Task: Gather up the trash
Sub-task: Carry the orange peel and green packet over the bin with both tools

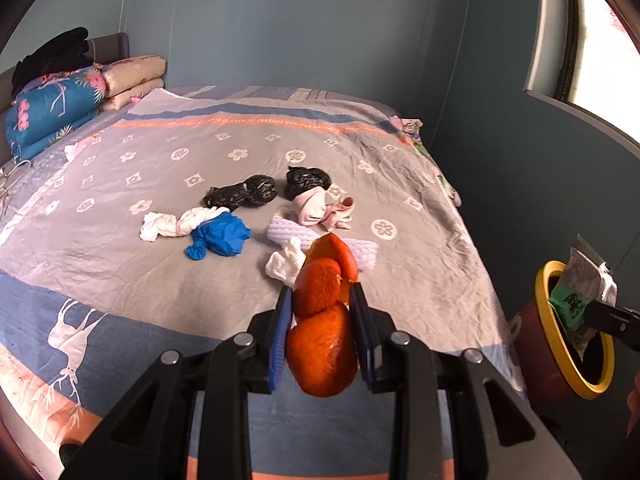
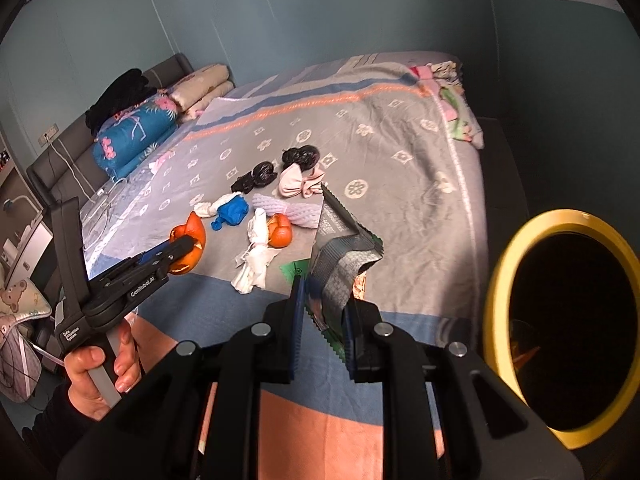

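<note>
My left gripper [image 1: 322,300] is shut on an orange peel [image 1: 324,320] and holds it above the bed; it also shows in the right wrist view [image 2: 184,248], with the peel [image 2: 192,236] in it. My right gripper [image 2: 322,296] is shut on a silver and green snack wrapper [image 2: 340,256], next to the yellow-rimmed trash bin [image 2: 496,280]. In the left wrist view the wrapper [image 1: 580,288] sits over the bin's rim [image 1: 548,320]. On the bed lie a second orange peel [image 2: 280,230], a blue glove [image 1: 220,236], white tissue wads [image 1: 176,224] and black bags [image 1: 244,192].
A patterned grey bedspread [image 1: 160,280] covers the bed. Folded quilts and pillows [image 1: 56,108] are stacked at the headboard. A pink cloth bundle [image 1: 316,208] and a white knitted piece [image 1: 288,232] lie among the trash. A window [image 1: 600,48] is at the right.
</note>
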Motion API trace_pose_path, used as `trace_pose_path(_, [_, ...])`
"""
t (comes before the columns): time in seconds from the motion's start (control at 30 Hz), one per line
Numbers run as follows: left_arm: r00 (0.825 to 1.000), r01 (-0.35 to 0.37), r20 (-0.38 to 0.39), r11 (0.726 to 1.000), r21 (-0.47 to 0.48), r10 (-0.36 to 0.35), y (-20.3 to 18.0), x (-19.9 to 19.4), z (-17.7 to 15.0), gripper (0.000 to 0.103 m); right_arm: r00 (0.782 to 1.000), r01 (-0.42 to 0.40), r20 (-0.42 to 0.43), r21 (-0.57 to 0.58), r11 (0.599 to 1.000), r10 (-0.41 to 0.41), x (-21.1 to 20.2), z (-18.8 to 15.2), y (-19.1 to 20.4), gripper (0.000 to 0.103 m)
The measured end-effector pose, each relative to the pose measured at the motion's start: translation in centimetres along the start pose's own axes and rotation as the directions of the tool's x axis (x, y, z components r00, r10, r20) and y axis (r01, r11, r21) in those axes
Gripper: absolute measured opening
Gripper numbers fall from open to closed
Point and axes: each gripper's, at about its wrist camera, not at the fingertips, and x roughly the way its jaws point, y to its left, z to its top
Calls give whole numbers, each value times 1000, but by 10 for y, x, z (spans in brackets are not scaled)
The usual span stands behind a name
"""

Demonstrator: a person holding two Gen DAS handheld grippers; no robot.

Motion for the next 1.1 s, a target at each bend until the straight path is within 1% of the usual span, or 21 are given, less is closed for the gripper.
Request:
trace_pose_path(0.17, [1000, 19, 18, 999, 35, -19, -21, -15, 2, 27, 999, 13, 35, 28, 1000, -14, -25, -4, -18, 17])
trace_pose_path(0.37, [997, 63, 34, 997, 53, -65, -46, -28, 8, 27, 997, 13, 70, 66, 998, -17, -51, -6, -42, 17])
trace_pose_path(0.53, [994, 99, 36, 991, 85, -103, -71, -35, 10, 27, 994, 14, 102, 83, 996, -23, -72, -9, -56, 17])
trace_pose_path(0.8, [986, 158, 34, 980, 123, -163, -109, -41, 13, 27, 990, 18, 140, 126, 992, -35, -94, -10, -81, 17])
trace_pose_path(1.1, [974, 220, 18, 963, 159, -225, -153, -37, 16, 27, 982, 40, 176, 182, 982, -73, -114, -10, -118, 17])
